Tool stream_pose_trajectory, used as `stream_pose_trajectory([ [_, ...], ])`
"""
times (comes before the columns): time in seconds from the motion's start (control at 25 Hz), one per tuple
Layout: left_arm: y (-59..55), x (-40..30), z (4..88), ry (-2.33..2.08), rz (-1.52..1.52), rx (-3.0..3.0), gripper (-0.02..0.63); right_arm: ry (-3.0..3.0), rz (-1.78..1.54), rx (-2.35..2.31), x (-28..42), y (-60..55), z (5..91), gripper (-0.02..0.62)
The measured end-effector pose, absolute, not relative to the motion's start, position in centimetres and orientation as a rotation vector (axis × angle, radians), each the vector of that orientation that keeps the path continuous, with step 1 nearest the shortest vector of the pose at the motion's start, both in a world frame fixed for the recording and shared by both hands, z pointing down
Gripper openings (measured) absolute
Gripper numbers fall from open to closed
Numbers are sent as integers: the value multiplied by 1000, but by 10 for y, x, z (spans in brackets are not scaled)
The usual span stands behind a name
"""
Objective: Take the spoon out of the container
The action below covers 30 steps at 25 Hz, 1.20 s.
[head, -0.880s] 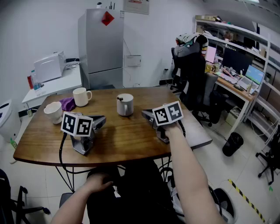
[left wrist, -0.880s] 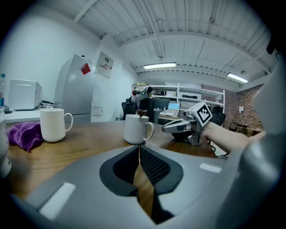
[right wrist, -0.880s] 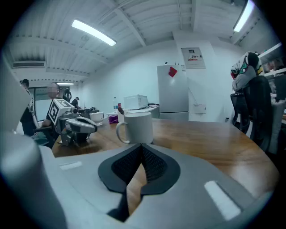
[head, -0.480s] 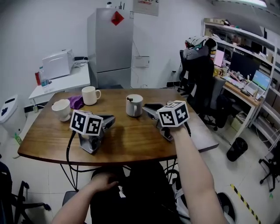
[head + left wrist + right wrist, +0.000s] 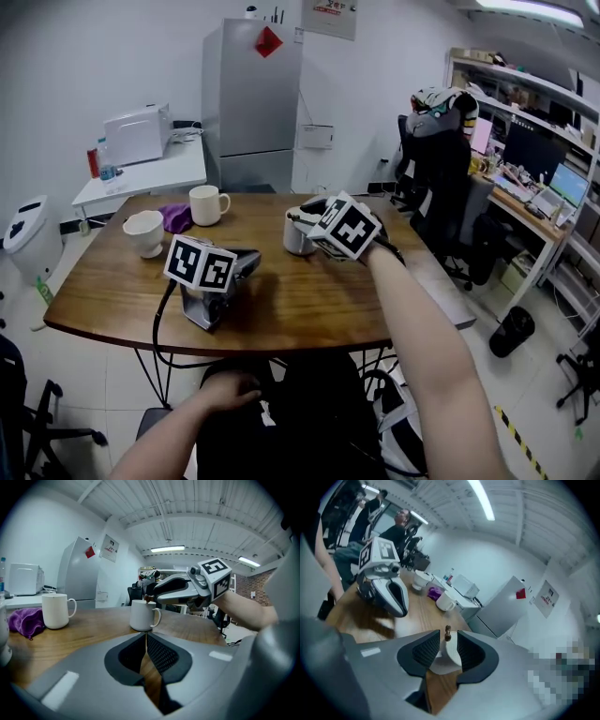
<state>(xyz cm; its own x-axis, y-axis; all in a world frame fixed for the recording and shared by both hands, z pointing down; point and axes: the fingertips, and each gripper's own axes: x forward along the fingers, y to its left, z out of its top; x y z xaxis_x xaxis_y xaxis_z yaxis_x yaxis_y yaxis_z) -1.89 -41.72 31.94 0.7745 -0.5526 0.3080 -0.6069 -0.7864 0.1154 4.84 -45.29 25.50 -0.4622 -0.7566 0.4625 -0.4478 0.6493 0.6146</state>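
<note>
Approach step: your right gripper, jaws apart, lines up on spoon handle standing in container, frame centre. Next: close on handle, lift straight. Left gripper closed, idle on worktop.

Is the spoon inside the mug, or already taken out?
Inside. The spoon stands in the mug, its brown handle tip up between the open jaws of the right gripper.

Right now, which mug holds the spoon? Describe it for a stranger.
On the wooden table, find the far side's middle, by the right gripper. That white mug alone has a brown spoon handle poking out; two other mugs sit farther left by a purple cloth.
</note>
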Motion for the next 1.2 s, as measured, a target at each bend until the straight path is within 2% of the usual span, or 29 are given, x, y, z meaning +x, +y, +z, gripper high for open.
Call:
stream_pose_trajectory([
  [0.2, -418, -19, 320, -913, 384, 2757, 11, -1984, -558, 883, 43, -462, 271, 113],
  [0.28, -417, -19, 320, -913, 384, 2757, 11, -1973, -565, 904, 45, -464, 271, 52],
  [0.92, -419, -20, 321, -912, 383, 2758, 11, -1992, -914, 1164, 77, -441, 175, 49],
  [1.2, -420, -20, 320, -913, 385, 2758, 11, -1875, -880, 1212, 124, -448, 193, 49],
])
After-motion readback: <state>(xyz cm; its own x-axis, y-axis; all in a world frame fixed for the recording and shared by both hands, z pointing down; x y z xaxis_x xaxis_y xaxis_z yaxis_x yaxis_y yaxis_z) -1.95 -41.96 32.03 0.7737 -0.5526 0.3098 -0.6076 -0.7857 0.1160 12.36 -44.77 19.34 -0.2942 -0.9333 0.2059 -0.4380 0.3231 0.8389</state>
